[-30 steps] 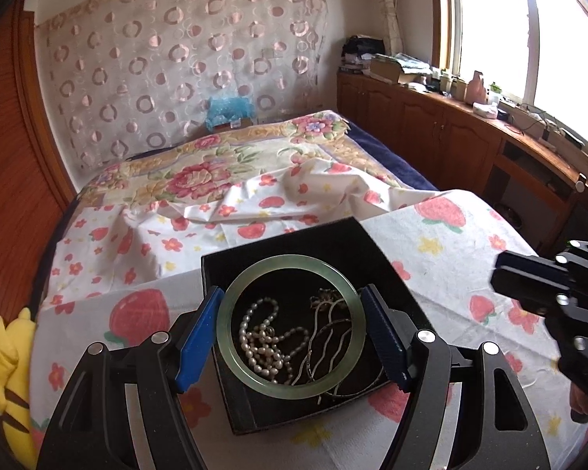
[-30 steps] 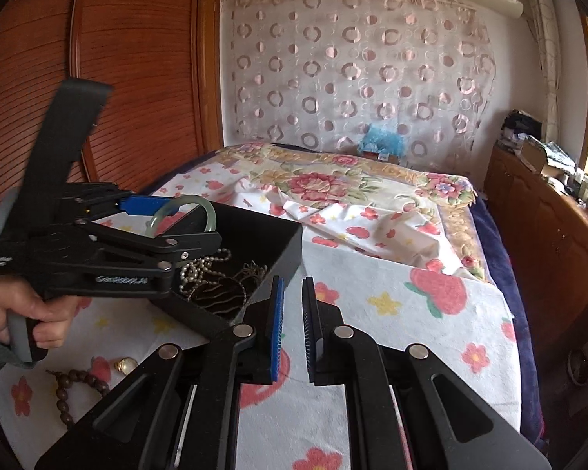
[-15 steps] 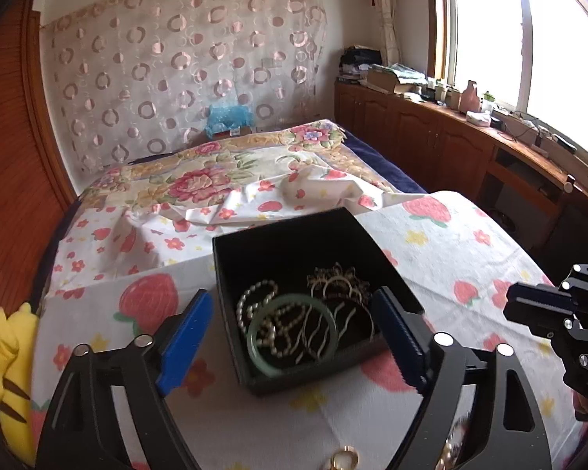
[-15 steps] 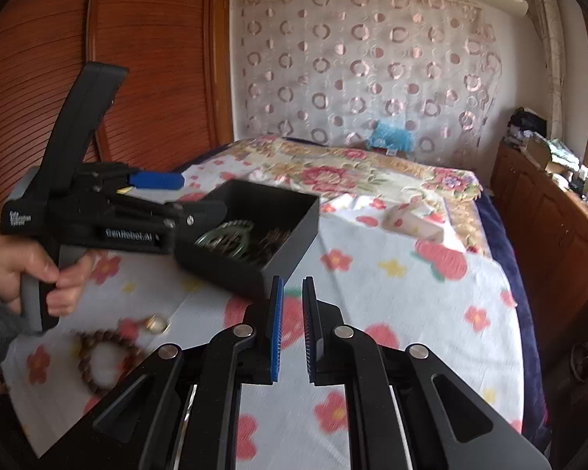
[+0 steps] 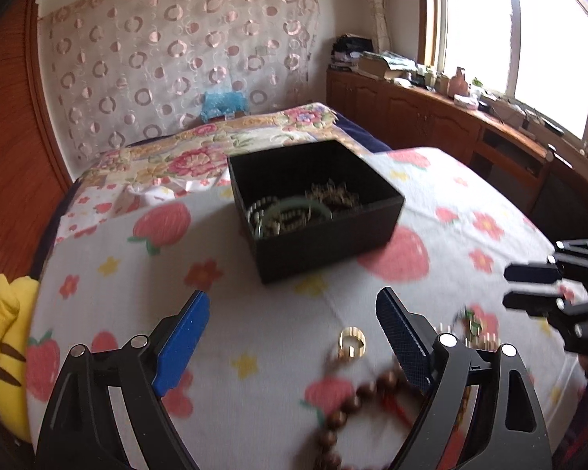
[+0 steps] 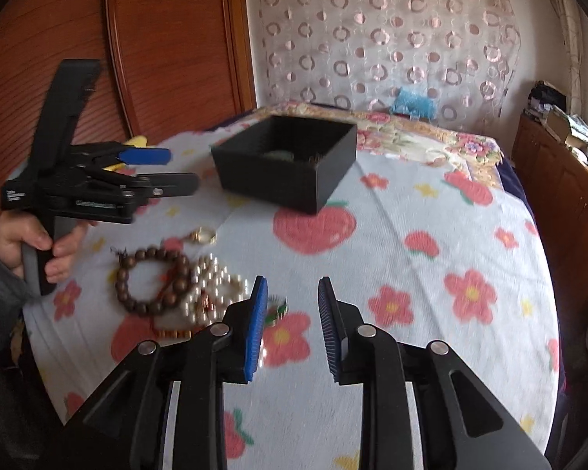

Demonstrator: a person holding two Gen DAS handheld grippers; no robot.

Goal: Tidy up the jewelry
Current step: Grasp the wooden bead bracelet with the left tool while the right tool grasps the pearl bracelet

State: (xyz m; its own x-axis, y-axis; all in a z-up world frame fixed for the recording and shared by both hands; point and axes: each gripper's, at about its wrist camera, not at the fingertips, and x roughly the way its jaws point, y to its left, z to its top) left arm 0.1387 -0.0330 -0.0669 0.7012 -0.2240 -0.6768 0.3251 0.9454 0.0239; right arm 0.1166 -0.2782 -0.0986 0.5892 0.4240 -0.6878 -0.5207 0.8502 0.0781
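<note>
Near the box, on its camera side, loose jewelry lies on the flowered cloth: a gold ring, a wooden bead bracelet and a heap of pearls touching the bracelet. The box itself already holds a green bangle, pearl strands and a dark, spiky tangle of chain.

The left claw stands wide and empty, above the cloth between box and ring. The right claw is moderately open, also empty, with the pearls just left of its left finger.

Risks, as I judge them: the pearls and bracelet overlap, so a pinch on one may drag the other along or spill it short of the box. The ring is small and lies flat on soft cloth; fingertips could push it into a fold or nip the cloth instead. A claw brushing the box could shove it.

Motion blur smears both views. Something small and green-and-red beside the pearls cannot be identified. The bracelet runs behind the left claw's frame in its own view, and the box's contents barely show from the right.
</note>
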